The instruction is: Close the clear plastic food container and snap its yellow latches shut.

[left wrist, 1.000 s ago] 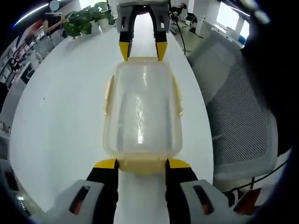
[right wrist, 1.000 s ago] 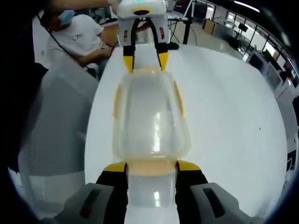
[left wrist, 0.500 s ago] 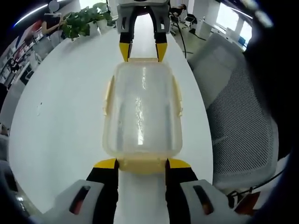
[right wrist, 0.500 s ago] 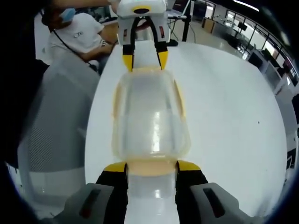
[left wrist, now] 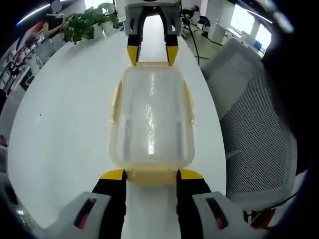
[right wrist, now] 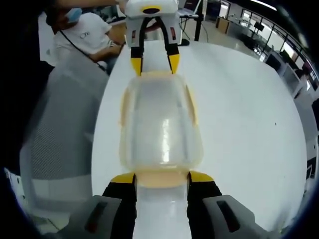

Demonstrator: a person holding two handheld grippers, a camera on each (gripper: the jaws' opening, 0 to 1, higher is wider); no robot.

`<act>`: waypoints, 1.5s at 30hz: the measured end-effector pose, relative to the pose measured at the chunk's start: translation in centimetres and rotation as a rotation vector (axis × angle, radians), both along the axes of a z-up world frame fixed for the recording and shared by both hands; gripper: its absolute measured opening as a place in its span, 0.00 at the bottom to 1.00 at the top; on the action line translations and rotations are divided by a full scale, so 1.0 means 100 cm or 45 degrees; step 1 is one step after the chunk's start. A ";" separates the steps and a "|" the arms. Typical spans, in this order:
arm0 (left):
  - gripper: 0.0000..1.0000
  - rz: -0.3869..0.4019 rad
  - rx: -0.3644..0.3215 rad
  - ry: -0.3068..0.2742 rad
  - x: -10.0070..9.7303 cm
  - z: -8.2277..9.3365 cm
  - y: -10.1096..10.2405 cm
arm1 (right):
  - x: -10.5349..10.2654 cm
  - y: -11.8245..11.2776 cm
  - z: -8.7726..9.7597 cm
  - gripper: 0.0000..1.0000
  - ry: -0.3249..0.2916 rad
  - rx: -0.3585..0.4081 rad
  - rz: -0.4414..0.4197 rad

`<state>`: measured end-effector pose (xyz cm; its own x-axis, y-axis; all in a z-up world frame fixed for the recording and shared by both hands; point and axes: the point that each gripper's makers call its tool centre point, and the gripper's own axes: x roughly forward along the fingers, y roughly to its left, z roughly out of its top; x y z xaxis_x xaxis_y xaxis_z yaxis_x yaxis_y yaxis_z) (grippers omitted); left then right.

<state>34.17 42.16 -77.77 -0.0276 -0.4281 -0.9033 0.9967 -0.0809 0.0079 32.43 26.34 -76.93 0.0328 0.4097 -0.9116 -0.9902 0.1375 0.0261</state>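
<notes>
Left gripper view: the clear food container (left wrist: pixel 151 118) sits lengthwise on the white tabletop (left wrist: pixel 65 114), lid already on. The left tool (left wrist: pixel 151 174) is at the near short end, its two yellow-tipped jaws apart w/ the near yellow latch (left wrist: pixel 151 177) between them, tips touching or almost touching it; not clamped as far as can be told. At the far end the right tool (left wrist: pixel 152 54) faces in, jaws apart either side of the far latch (left wrist: pixel 152 63). Side latches (left wrist: pixel 190 102) lie against the long walls. A mesh office chair (left wrist: pixel 254 119) is beside the tabletop, a potted plant (left wrist: pixel 87 22) at the far edge. Vs half a sec and one sec ago, container and both tools keep the same positions; only the background slides a little, so camera drift, nothing else. Right gripper view: same setup mirrored. The right tool (right wrist: pixel 162 177) brackets its own end latch (right wrist: pixel 162 178), jaws apart, the left tool (right wrist: pixel 152 62) opposite, container (right wrist: pixel 160 124) between them. A seated person (right wrist: pixel 84 37) is behind the chair. Again nothing has moved since the earlier frames. Judgement: lid seated, both end latches lined up for pressing, but no snap visible yet; whether any latch is fully shut can't be told.
</notes>
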 end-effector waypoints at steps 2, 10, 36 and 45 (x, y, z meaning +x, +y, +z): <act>0.38 -0.002 0.003 0.002 0.000 0.000 -0.002 | -0.001 -0.002 0.000 0.38 0.001 -0.002 -0.001; 0.38 -0.006 0.004 -0.002 0.001 0.002 -0.010 | 0.001 -0.010 -0.001 0.38 -0.001 -0.011 -0.012; 0.38 -0.017 -0.017 0.016 -0.005 0.003 -0.045 | -0.006 -0.046 0.001 0.38 -0.005 -0.036 -0.026; 0.38 -0.023 -0.018 0.017 -0.007 0.003 -0.058 | -0.009 -0.059 0.001 0.38 -0.011 -0.056 -0.032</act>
<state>33.51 36.31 -77.51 -0.0478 -0.4404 -0.8965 0.9951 -0.0990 -0.0045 31.56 20.42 -76.84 0.0508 0.3685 -0.9283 -0.9866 0.1631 0.0108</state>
